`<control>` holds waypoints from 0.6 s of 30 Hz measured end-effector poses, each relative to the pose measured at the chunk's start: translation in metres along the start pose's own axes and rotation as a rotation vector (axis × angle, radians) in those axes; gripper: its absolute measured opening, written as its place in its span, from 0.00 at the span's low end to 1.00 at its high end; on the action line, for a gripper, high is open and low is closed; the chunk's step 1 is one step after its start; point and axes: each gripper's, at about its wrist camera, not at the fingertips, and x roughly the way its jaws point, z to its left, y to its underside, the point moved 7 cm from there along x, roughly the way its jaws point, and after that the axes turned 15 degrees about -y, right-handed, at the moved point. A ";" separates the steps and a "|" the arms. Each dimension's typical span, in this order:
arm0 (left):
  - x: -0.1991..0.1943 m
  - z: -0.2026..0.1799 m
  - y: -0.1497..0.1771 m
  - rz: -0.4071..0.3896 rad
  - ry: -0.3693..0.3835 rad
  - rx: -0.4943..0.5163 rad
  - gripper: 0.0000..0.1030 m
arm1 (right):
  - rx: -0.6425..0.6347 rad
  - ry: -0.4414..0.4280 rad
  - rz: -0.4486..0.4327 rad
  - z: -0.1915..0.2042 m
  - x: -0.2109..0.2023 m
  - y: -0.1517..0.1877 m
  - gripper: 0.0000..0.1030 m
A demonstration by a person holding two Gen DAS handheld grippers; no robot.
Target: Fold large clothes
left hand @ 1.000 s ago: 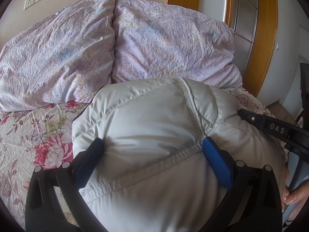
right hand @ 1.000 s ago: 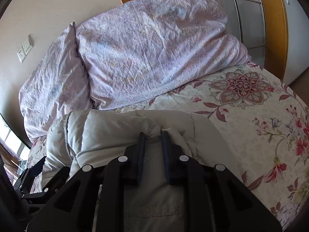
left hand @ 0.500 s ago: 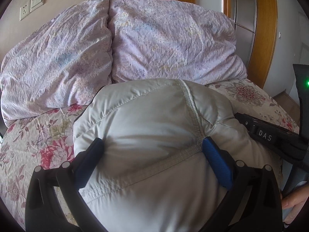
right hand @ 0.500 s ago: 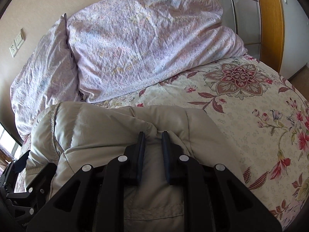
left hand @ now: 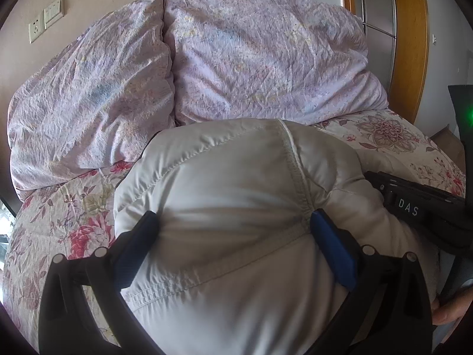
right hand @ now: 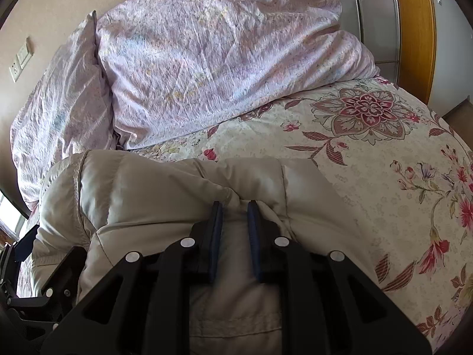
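The pale grey quilted puffer jacket point(left hand: 236, 207) runs off the left view's edge at 6 o'clock, so its lower part cannot be seen. It bulges between the left tongs point(left hand: 233, 227), hiding the floral bedspread point(left hand: 59, 207) beneath. At 3 o'clock the right tongs point(right hand: 233, 210) show only partly in the left view, cut by the frame. In the right view, jacket padding fills the narrow gap, covering the blue pads' point(right hand: 217, 230) inner faces. Markings on the white wall socket plate point(left hand: 45, 19) at 10 o'clock are too small to tell.

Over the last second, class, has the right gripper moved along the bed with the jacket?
Yes. In the right wrist view the right gripper, clamped on the puffer jacket, has moved right: the flower medallion on the bedspread slid left and the pillows grew.
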 end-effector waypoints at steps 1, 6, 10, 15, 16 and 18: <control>0.001 -0.001 0.000 0.000 -0.008 0.005 0.98 | -0.001 0.003 0.003 0.000 0.001 0.000 0.17; 0.003 -0.004 0.001 -0.008 -0.051 0.021 0.98 | -0.005 0.015 0.012 0.000 0.002 0.001 0.17; 0.005 -0.005 0.002 -0.009 -0.066 0.026 0.98 | -0.013 0.031 0.017 0.000 0.004 0.001 0.17; 0.011 -0.007 0.001 -0.007 -0.095 0.037 0.98 | -0.028 0.064 0.024 0.001 0.007 0.000 0.17; 0.010 -0.007 0.001 -0.009 -0.099 0.038 0.98 | -0.030 0.067 0.024 0.001 0.008 0.000 0.17; 0.007 -0.005 0.001 -0.022 -0.103 0.031 0.98 | -0.031 0.064 0.023 0.001 0.007 0.000 0.17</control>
